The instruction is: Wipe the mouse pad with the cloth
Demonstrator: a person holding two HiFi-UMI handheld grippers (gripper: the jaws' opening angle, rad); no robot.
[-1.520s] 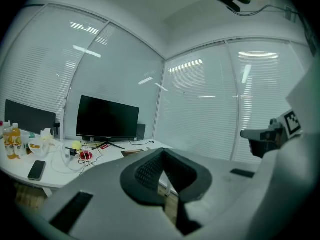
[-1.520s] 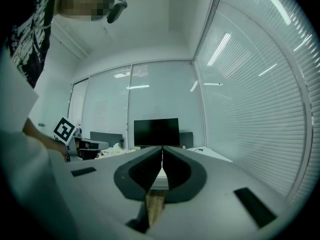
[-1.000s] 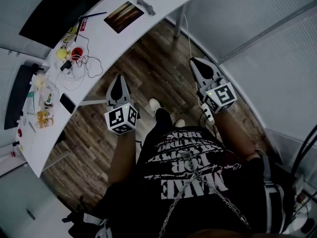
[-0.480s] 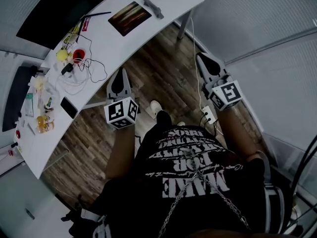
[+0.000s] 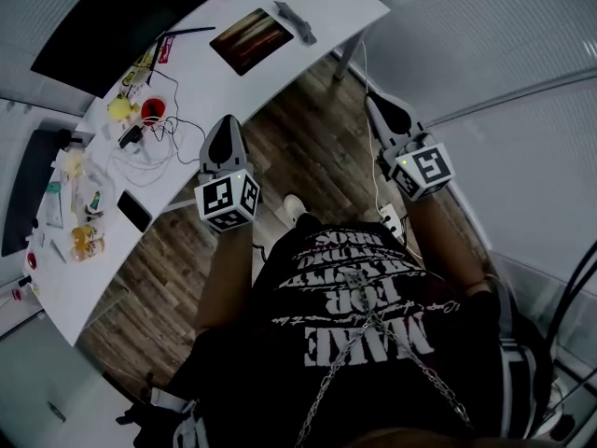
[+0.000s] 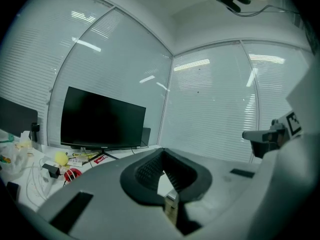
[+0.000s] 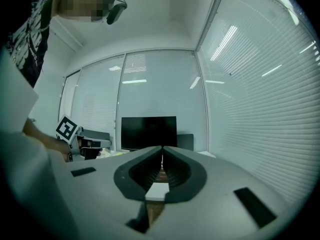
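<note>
The mouse pad (image 5: 252, 40), a dark rectangle with a brown-orange print, lies flat near the far right end of the white desk (image 5: 196, 82). A grey folded cloth (image 5: 296, 21) lies just beside its right edge. My left gripper (image 5: 224, 123) hangs over the wooden floor at the desk's front edge, jaws together and holding nothing. My right gripper (image 5: 372, 101) is further right, beyond the desk's end, also shut and holding nothing. In the left gripper view the fingertips (image 6: 163, 152) meet. The right gripper view shows its own jaws closed too (image 7: 161, 148).
A black monitor (image 5: 121, 12) stands at the desk's back. Left of the pad lie tangled cables (image 5: 159, 133), a red round thing (image 5: 151, 110), a yellow ball (image 5: 118, 107) and a phone (image 5: 135, 211). A power strip (image 5: 390, 220) lies on the floor. Blind-covered glass walls (image 7: 260, 84) surround the space.
Both grippers have moved forward toward the desk, staying shut. The desk and mouse pad now sit lower and closer in the head view.
</note>
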